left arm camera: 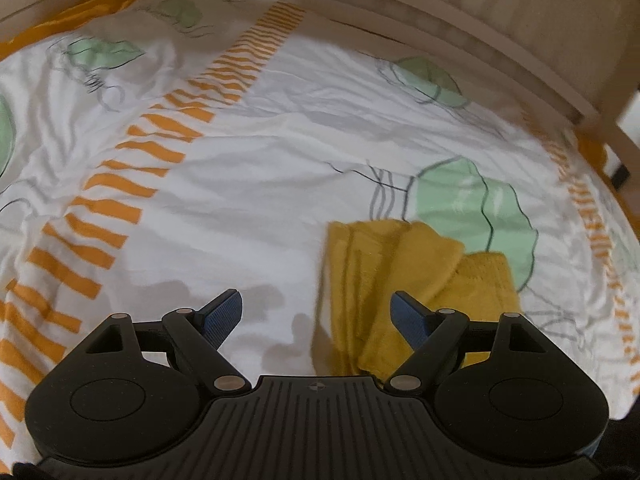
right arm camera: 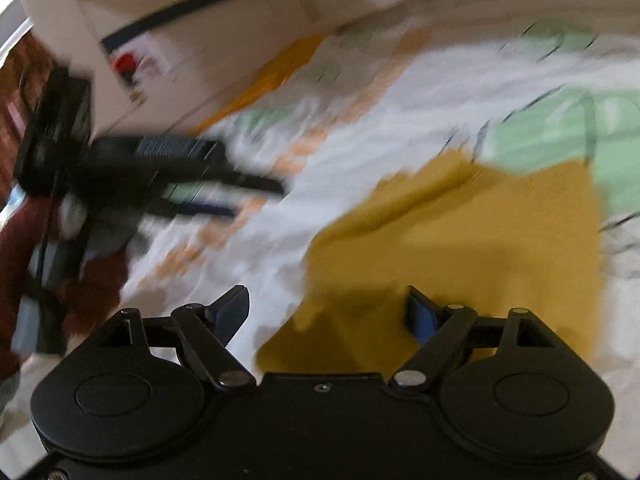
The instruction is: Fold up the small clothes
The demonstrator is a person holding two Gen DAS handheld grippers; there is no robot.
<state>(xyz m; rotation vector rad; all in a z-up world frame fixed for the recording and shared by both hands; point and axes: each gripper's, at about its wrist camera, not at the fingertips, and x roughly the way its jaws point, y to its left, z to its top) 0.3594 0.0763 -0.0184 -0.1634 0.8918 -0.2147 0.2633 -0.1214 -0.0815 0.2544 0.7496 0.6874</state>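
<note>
A small mustard-yellow garment [left arm camera: 404,280] lies folded in layers on the white patterned bedsheet [left arm camera: 260,160]. My left gripper [left arm camera: 316,316] is open and empty above the sheet, its right finger over the garment's left part. In the blurred right wrist view the same yellow garment [right arm camera: 460,248] lies flat just ahead. My right gripper [right arm camera: 328,312] is open and empty, right finger over the cloth. The left gripper [right arm camera: 208,176] shows at the left of that view, blurred.
The sheet has orange stripe bands [left arm camera: 132,188] and green leaf prints [left arm camera: 472,208]. A pale wooden bed frame [left arm camera: 460,40] curves along the far edge. A cardboard box [right arm camera: 180,40] stands beyond the bed. A dark red sleeve [right arm camera: 24,248] is at the left.
</note>
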